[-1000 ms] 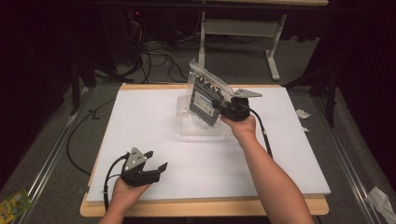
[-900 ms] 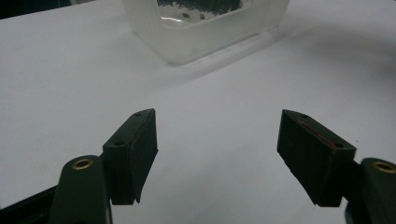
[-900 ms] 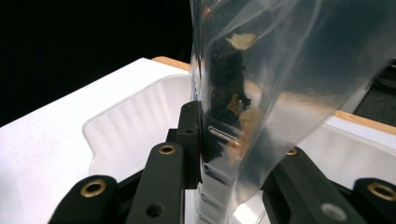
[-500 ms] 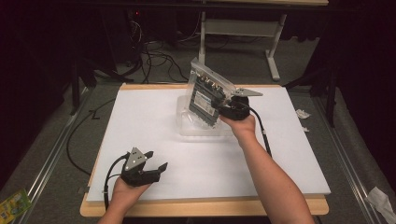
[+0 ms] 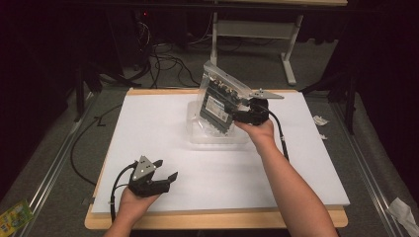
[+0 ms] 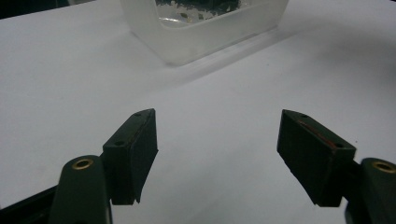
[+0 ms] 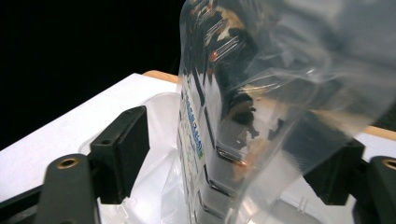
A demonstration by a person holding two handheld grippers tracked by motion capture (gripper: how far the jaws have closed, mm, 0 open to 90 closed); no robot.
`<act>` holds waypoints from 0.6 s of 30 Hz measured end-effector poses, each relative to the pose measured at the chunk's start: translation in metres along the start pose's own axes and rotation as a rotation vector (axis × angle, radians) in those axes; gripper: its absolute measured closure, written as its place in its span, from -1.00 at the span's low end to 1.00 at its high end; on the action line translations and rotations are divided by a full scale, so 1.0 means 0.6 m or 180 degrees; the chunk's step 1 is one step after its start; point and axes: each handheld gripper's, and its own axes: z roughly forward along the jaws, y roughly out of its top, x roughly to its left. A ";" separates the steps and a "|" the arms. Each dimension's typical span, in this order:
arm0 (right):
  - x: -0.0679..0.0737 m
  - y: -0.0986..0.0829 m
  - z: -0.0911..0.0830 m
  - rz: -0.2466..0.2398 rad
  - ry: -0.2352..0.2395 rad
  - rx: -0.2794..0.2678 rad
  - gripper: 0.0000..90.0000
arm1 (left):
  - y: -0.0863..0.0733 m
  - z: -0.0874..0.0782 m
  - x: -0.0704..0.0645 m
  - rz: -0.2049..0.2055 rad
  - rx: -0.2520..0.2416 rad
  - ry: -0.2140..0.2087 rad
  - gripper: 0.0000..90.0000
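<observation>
High view puts my left gripper (image 5: 160, 175) nearest, resting low on the white tabletop (image 5: 148, 128), its jaws spread wide with nothing between. Farther out, my right gripper (image 5: 236, 114) has the clear plastic bag of dark electronic parts (image 5: 221, 101) between its jaws, tilted above the shallow translucent plastic tray (image 5: 217, 136); whether they pinch it, I cannot tell.

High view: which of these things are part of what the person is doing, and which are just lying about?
In the job:
- clear bag with a dark part inside
- clear tub under it
- right tongs at the bag
- left tongs, open, empty

Lying about:
- paper scraps by the table
- cables on the floor
</observation>
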 end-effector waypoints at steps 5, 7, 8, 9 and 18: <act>0.000 0.005 -0.014 -0.0031 -0.0004 -0.0014 -0.52 | 0.001 0.000 -0.001 -0.0019 -0.0033 0.0007 -0.34; 0.002 0.007 -0.021 -0.0053 -0.0009 -0.0018 -0.53 | 0.001 0.000 -0.001 -0.0022 -0.0039 0.0007 -0.35; 0.002 0.008 -0.024 -0.0055 -0.0012 -0.0020 -0.53 | 0.001 0.000 -0.001 -0.0024 -0.0038 0.0007 -0.34; 0.002 0.008 -0.024 -0.0055 -0.0012 -0.0020 -0.53 | 0.001 0.000 -0.001 -0.0023 -0.0037 0.0006 -0.34; 0.003 0.007 -0.051 -0.0134 -0.0065 -0.0014 -0.54 | 0.000 -0.001 0.000 -0.0014 -0.0028 0.0005 -0.35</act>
